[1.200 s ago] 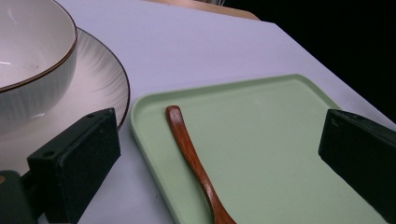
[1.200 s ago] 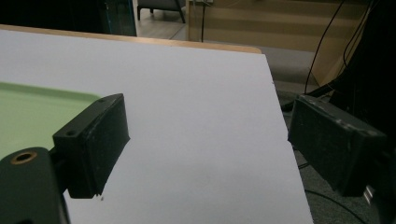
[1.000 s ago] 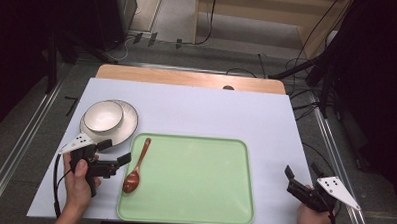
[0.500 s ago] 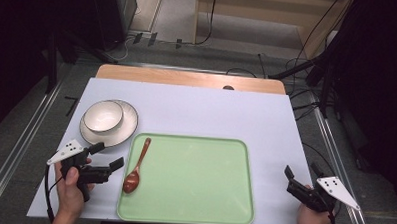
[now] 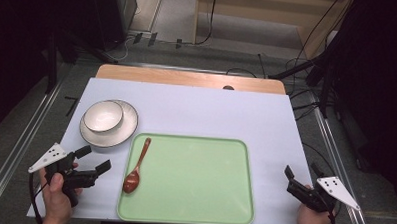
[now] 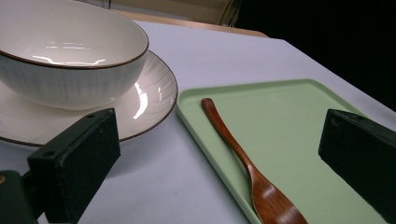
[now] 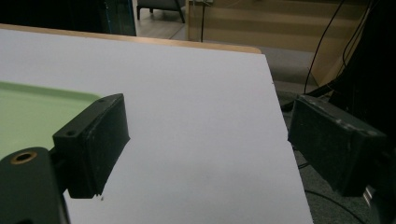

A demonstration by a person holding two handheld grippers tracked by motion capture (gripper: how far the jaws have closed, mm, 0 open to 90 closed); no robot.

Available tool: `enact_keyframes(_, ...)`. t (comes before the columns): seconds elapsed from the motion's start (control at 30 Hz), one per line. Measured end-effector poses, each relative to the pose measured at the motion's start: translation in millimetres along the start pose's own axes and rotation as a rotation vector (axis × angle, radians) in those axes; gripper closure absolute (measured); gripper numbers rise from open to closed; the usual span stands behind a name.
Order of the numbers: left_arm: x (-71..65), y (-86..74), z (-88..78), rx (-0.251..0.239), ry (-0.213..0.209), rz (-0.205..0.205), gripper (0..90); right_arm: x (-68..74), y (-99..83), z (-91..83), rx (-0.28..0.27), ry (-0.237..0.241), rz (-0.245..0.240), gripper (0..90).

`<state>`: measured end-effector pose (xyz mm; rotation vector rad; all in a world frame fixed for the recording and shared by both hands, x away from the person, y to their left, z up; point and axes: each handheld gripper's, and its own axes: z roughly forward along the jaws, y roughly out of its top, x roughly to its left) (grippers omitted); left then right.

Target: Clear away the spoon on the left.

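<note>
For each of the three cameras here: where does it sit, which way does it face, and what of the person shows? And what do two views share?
High view: above the person's side, looking forward and down on the table; both hands and the left tongs and right tongs show.
Left gripper view: rides the left tongs, open, facing the spoon, tray, bowl and plate.
Right gripper view: rides the right tongs, open, over the table's right edge.
Shared: the tray corner appears in both gripper views.

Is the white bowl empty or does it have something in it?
Empty: the bowl, sitting on its plate, shows only bare white interior from above.
</note>
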<state>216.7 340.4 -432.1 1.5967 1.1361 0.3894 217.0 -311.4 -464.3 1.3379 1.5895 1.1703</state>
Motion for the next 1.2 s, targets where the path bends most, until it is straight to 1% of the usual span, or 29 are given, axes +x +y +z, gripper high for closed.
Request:
enact_keyframes(0.03, 2.8, -0.9, -4.5, -0.003, -0.005, 0.008, 0.0, 0.0, 0.0, 0.0, 0.0, 0.0, -0.001, 13.2)
enact_keyframes(0.1, 3.8, -2.5, -8.8, -0.003, 0.005, 0.026, 0.0, -0.9, -0.4, -0.9, 0.0, -0.002, -0.003, 13.2)
enact_keyframes(0.13, 3.8, -2.5, -8.8, -0.003, 0.005, 0.026, 0.0, -0.9, -0.4, -0.9, 0.0, -0.002, -0.003, 13.2)
enact_keyframes(0.17, 4.2, -3.4, -10.9, -0.003, 0.016, 0.036, 0.0, -1.6, -0.7, -1.5, -0.002, -0.005, -0.001, 13.2)
enact_keyframes(0.2, 5.2, -4.3, -12.9, -0.003, 0.019, 0.039, 0.0, -3.3, -1.2, -2.8, -0.004, -0.007, 0.009, 13.2)
enact_keyframes(0.27, 10.4, -6.1, -19.0, -0.002, 0.037, 0.04, 0.0, -4.5, -1.3, -3.9, -0.008, -0.014, 0.014, 13.2)
enact_keyframes(0.3, 10.4, -6.1, -19.0, -0.002, 0.037, 0.04, 0.0, -4.5, -1.3, -3.9, -0.008, -0.014, 0.014, 13.2)
enact_keyframes(0.33, 15.1, -6.6, -25.0, -0.011, 0.037, 0.036, 0.0, -4.9, -1.3, -4.4, -0.007, -0.014, 0.016, 13.2)
enact_keyframes(0.37, 15.1, -6.6, -25.0, -0.011, 0.037, 0.036, 0.0, -5.4, -1.4, -4.1, -0.007, -0.014, 0.01, 13.2)
enact_keyframes(0.4, 20.1, -7.4, -31.0, -0.025, 0.02, 0.037, 0.0, -5.4, -1.5, -4.0, -0.005, -0.015, 0.012, 13.2)
enact_keyframes(0.43, 22.3, -7.4, -33.8, -0.027, 0.01, 0.043, 0.0, -5.3, -1.5, -3.8, -0.004, -0.015, 0.013, 13.2)
enact_keyframes(0.47, 22.3, -7.4, -33.8, -0.027, 0.01, 0.043, 0.0, -5.3, -1.5, -3.8, -0.004, -0.015, 0.013, 13.2)
enact_keyframes(0.5, 26.2, -6.7, -38.7, -0.03, 0.019, 0.051, 0.0, -5.4, -1.2, -3.7, -0.005, -0.017, 0.011, 13.3)
enact_keyframes(0.57, 28.1, -6.4, -40.9, -0.032, 0.016, 0.049, 0.0, -5.4, -1.2, -3.8, -0.005, -0.017, 0.012, 13.2)
enact_keyframes(0.6, 30.2, -6.1, -42.9, -0.029, 0.022, 0.055, 0.0, -5.8, -1.3, -3.8, -0.004, -0.016, 0.01, 13.2)
enact_keyframes(0.63, 34.6, -5.8, -47.0, -0.016, 0.046, 0.067, 0.0, -6.2, -1.5, -3.9, -0.003, -0.014, 0.01, 13.2)
enact_keyframes(0.67, 37.0, -6.1, -49.2, -0.013, 0.053, 0.069, 0.0, -6.9, -1.7, -3.9, -0.003, -0.016, 0.012, 13.3)
enact_keyframes(0.73, 39.7, -6.8, -51.8, -0.01, 0.059, 0.067, 0.0, -7.0, -1.9, -3.8, -0.001, -0.017, 0.016, 13.2)
enact_keyframes(0.8, 45.1, -7.9, -56.2, -0.011, 0.066, 0.052, 0.0, -7.8, -2.2, -3.4, -0.001, -0.018, 0.016, 13.2)
enact_keyframes(0.9, 50.2, -8.9, -60.0, -0.014, 0.09, 0.038, 0.0, -8.0, -2.1, -2.8, 0.001, -0.016, 0.015, 13.2)
enact_keyframes(1.0, 52.9, -9.2, -59.7, -0.021, 0.088, 0.017, 0.0, -7.8, -2.2, -2.0, 0.003, -0.012, 0.011, 13.2)
enact_keyframes(1.03, 52.9, -9.2, -59.7, -0.021, 0.088, 0.017, 0.0, -7.8, -2.2, -2.0, 0.003, -0.012, 0.011, 13.2)
enact_keyframes(1.07, 52.7, -9.0, -59.2, -0.019, 0.097, 0.015, 0.0, -7.8, -2.2, -1.9, 0.003, -0.012, 0.013, 13.2)
enact_keyframes(1.13, 52.6, -9.0, -57.4, -0.017, 0.106, 0.024, 0.0, -7.8, -2.4, -2.1, 0.004, -0.012, 0.015, 13.2)
enact_keyframes(1.2, 52.6, -8.1, -54.4, -0.012, 0.109, 0.015, 0.0, -8.5, -2.6, -1.8, 0.003, -0.012, 0.019, 13.2)
